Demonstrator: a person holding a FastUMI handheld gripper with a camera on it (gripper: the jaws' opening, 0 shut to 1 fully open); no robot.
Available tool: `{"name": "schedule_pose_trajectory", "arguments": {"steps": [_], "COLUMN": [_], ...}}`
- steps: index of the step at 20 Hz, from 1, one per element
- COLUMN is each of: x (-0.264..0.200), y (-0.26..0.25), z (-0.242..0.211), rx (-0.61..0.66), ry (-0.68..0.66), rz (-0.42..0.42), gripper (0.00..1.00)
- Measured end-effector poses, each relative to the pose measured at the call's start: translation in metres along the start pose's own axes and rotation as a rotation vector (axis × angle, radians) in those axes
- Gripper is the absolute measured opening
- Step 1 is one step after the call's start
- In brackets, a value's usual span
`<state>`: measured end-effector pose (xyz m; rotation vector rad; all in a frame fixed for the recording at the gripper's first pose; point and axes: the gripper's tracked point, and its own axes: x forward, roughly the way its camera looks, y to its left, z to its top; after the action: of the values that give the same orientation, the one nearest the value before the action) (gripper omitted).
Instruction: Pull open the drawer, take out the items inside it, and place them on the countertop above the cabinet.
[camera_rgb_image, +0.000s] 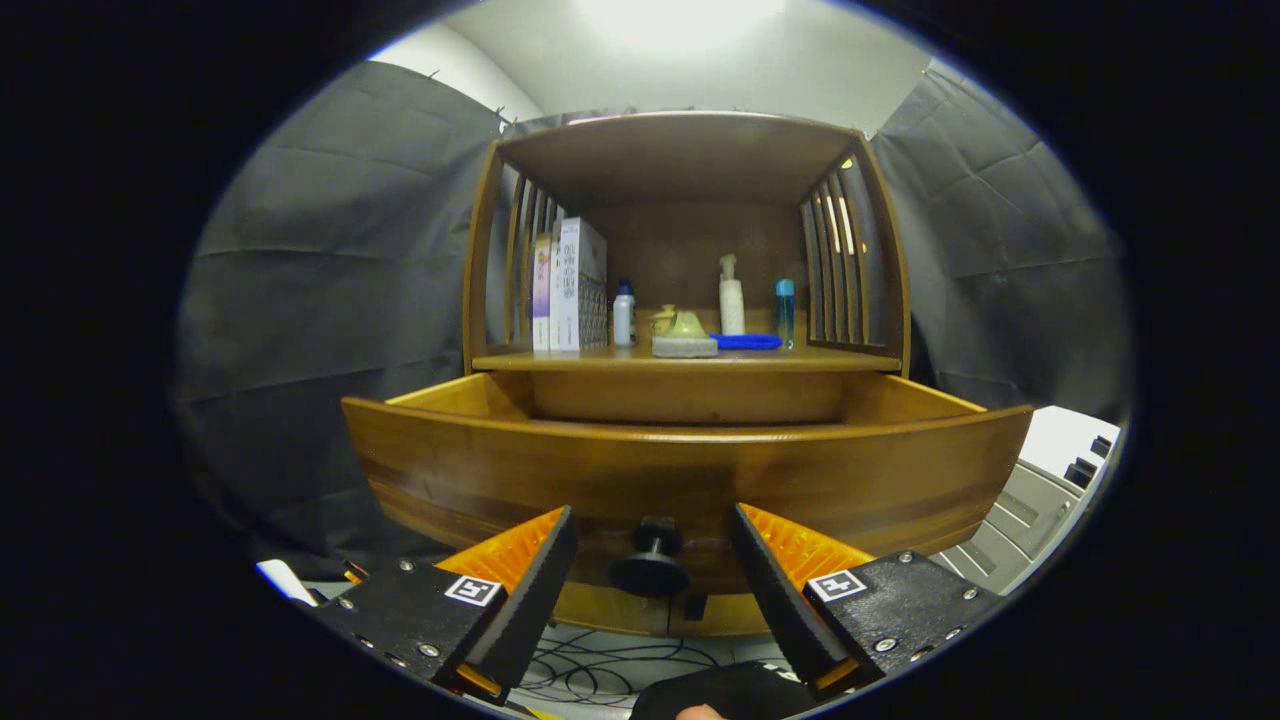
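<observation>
Claw (652, 560) spread, fingers flanking drawer knob (651, 560), no contact seen. Drawer (680, 470) at 12 o'clock of fingers, pulled out from cabinet (480, 250); interior hidden behind front panel. Countertop (690, 360) beyond, carrying boxes (570, 285), bottles (731, 295), blue item (747, 341). Step judged: opening done. Next: lift claw over front panel, locate contents.

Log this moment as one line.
drawer: pulled open | knob: between fingers, untouched | hand-held gripper: open | contents: hidden
</observation>
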<state>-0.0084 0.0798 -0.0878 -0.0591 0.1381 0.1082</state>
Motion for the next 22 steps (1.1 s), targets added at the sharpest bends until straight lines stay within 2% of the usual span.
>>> {"name": "schedule_pose_trajectory", "arguments": {"steps": [10,22], "x": [0.017,0.049], "y": [-0.013,-0.015], "z": [-0.004,0.005], "rx": [0.024,0.017], "ry": [0.001,-0.025], "rz": [-0.098,-0.105], "gripper": [0.92,0.95]}}
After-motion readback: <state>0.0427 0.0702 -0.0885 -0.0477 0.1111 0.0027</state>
